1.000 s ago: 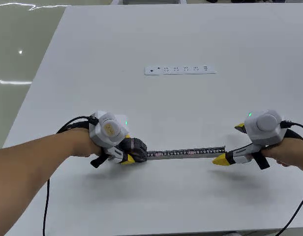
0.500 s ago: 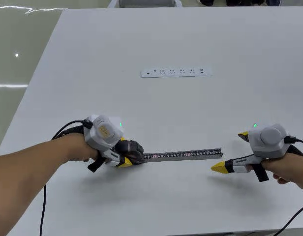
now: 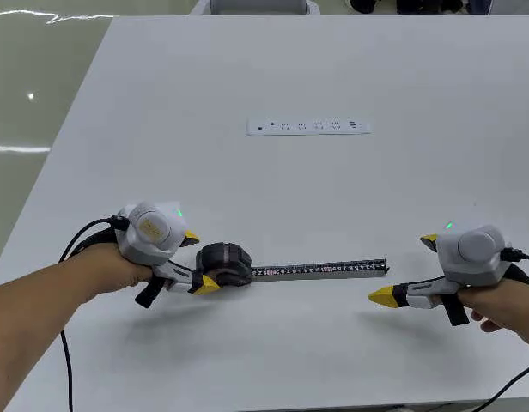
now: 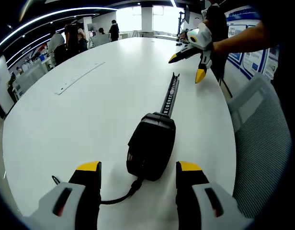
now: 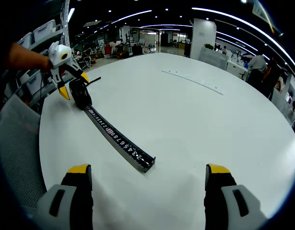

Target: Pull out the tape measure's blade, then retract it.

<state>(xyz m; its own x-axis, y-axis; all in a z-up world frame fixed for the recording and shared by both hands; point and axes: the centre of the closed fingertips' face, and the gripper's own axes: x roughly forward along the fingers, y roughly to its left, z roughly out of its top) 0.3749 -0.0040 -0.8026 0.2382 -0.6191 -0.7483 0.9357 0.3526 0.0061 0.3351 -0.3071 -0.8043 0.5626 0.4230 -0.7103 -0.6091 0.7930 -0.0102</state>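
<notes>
The tape measure's black case (image 3: 223,263) lies on the white table, its blade (image 3: 320,269) pulled out to the right and resting flat. My left gripper (image 3: 198,262) stands open just left of the case, which sits free ahead of its yellow fingertips (image 4: 88,166). In the left gripper view the case (image 4: 152,146) and blade (image 4: 170,93) run away from me towards the right gripper (image 4: 186,69). My right gripper (image 3: 405,268) is open and holds nothing, a short way past the blade's hooked end (image 5: 146,165). In the right gripper view the case (image 5: 80,93) sits by the left gripper (image 5: 73,85).
A white power strip (image 3: 308,127) lies flat on the table beyond the tape. A black cable (image 3: 76,245) trails from the left gripper. The table's left edge (image 3: 54,146) borders a glossy floor. Office chairs stand at the near edge in the gripper views.
My left gripper has let go of the case and drawn back to the left. My right gripper has left the blade's end and moved slightly right. The blade stays extended.
</notes>
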